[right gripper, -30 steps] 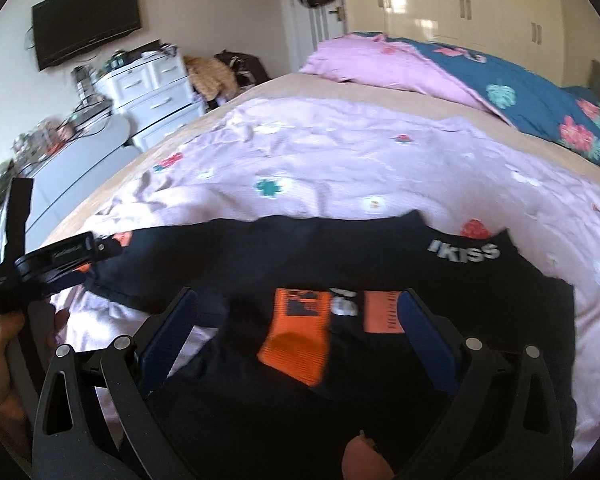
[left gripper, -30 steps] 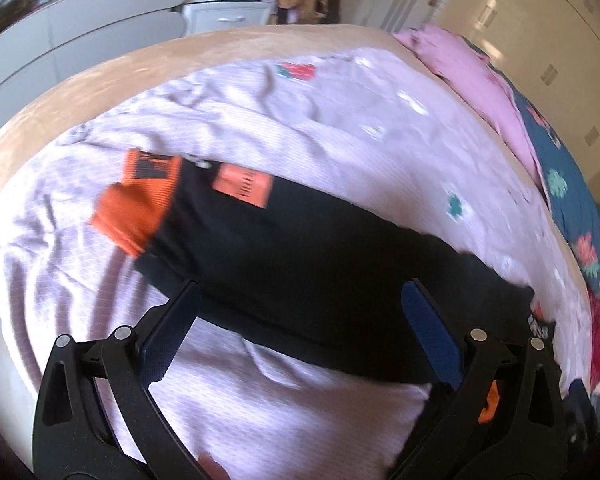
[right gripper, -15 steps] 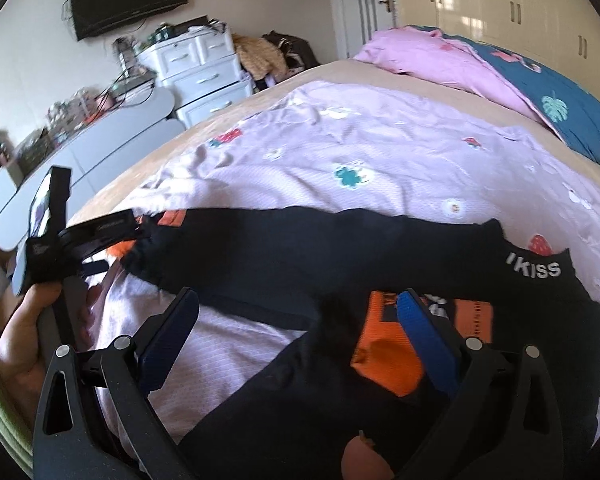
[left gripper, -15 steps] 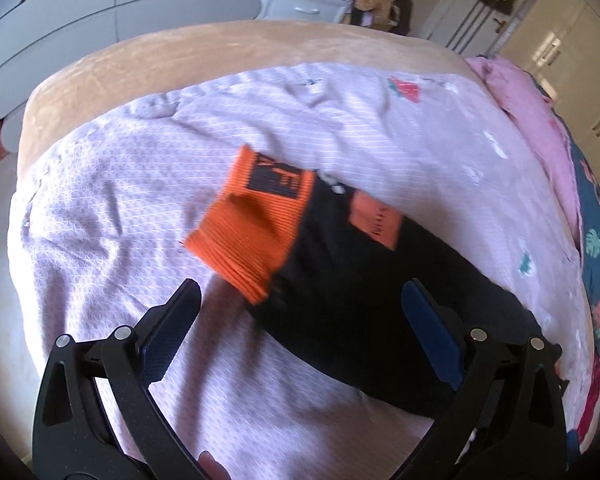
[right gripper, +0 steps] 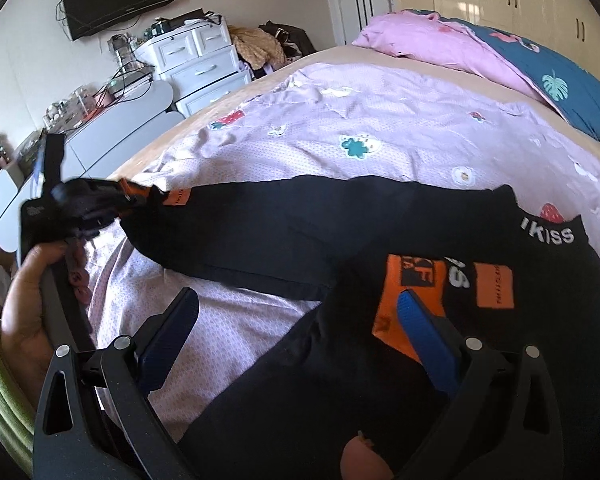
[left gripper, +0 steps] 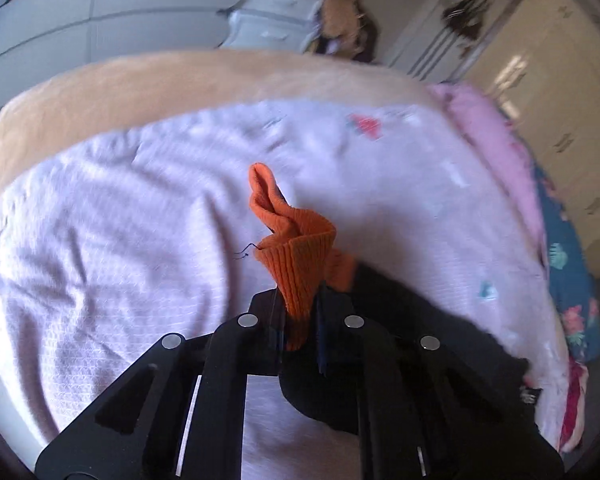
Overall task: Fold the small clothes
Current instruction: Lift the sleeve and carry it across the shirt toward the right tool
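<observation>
A small black garment (right gripper: 340, 232) with orange ribbed cuffs lies on the lilac bedspread (right gripper: 380, 120). My left gripper (left gripper: 298, 312) is shut on one orange cuff (left gripper: 296, 256), which stands up crumpled between its tips; the black leg (left gripper: 420, 344) trails to the right. In the right wrist view the left gripper (right gripper: 112, 200) shows at the far left holding that cuff. My right gripper (right gripper: 296, 316) is open, hovering over the other leg, its right finger (right gripper: 424, 332) over the second orange cuff (right gripper: 408, 300).
The bed's beige edge (left gripper: 140, 92) lies beyond the spread. Pink and blue floral pillows (right gripper: 480, 52) sit at the far right. White drawers (right gripper: 196, 60) and a grey desk (right gripper: 112, 132) stand past the bed's left side.
My left gripper has moved onto the orange cuff and closed on it, lifting it off the spread. The right gripper stayed open and shifted slightly over the other leg.
</observation>
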